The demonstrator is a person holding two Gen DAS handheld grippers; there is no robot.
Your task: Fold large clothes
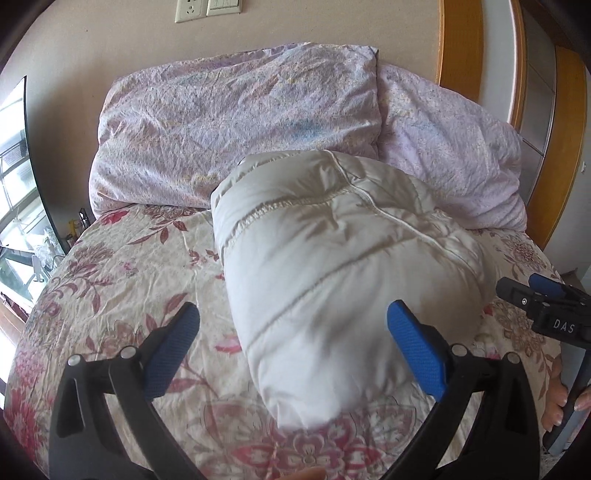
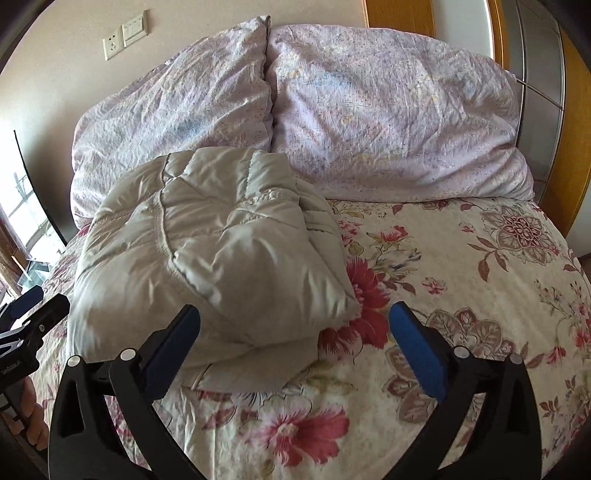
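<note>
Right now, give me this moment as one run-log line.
task: fold large clothes | white puffer jacket: folded bundle on floral bedspread | left gripper: open, empty | right gripper: open, empty | pillows: behind jacket

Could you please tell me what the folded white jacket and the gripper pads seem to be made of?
White jacket: likely quilted synthetic shell with puffy filling, judging by its slight sheen and stitched channels. Gripper pads: probably blue rubber or foam, matte with a fine dotted texture.

A bed with a floral bedspread (image 2: 461,266) and 2 lilac pillows (image 2: 388,110) stands against a beige wall (image 1: 110,37) with a socket (image 1: 190,9); daylight enters a window (image 1: 14,177).
</note>
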